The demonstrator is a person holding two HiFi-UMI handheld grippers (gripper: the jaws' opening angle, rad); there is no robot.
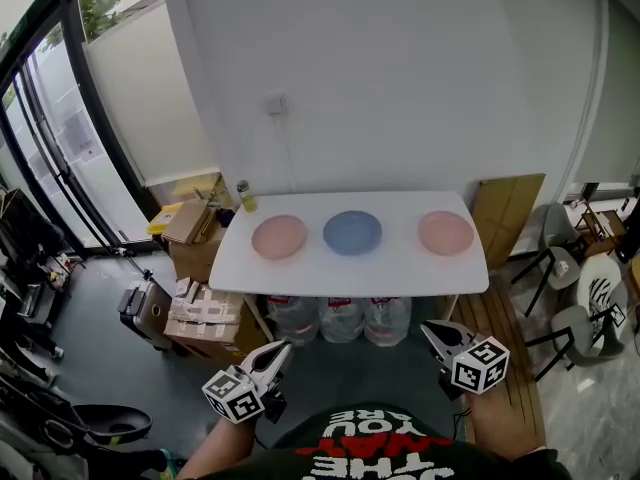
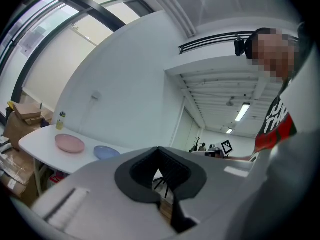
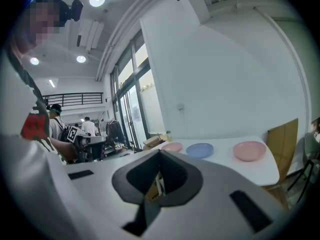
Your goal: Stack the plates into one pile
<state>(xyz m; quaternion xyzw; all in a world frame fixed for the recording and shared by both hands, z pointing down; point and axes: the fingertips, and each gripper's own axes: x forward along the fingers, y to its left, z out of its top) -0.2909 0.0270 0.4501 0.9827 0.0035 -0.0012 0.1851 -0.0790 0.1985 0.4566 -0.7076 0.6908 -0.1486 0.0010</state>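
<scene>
Left gripper [image 1: 283, 348], right gripper [image 1: 430, 330]: jaws pressed together, empty. Left pink plate [image 1: 279, 236], blue plate [image 1: 352, 232], right pink plate [image 1: 446, 232] well ahead.

Table [image 1: 330, 271]: smooth white matt top. On it, left pink plate [image 1: 279, 236], blue plate [image 1: 352, 232], right pink plate [image 1: 446, 232]: smooth, matt. Beneath table, bottles [image 1: 342, 320]: clear plastic.

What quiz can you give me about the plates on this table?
1. True or false: the blue plate lies between the left pink plate and the right pink plate.
2. How many plates in all sit on the table?
3. The left gripper is: A) shut and empty, B) holding a plate, C) wide open.

Key: 1. True. 2. Three. 3. A.
</scene>
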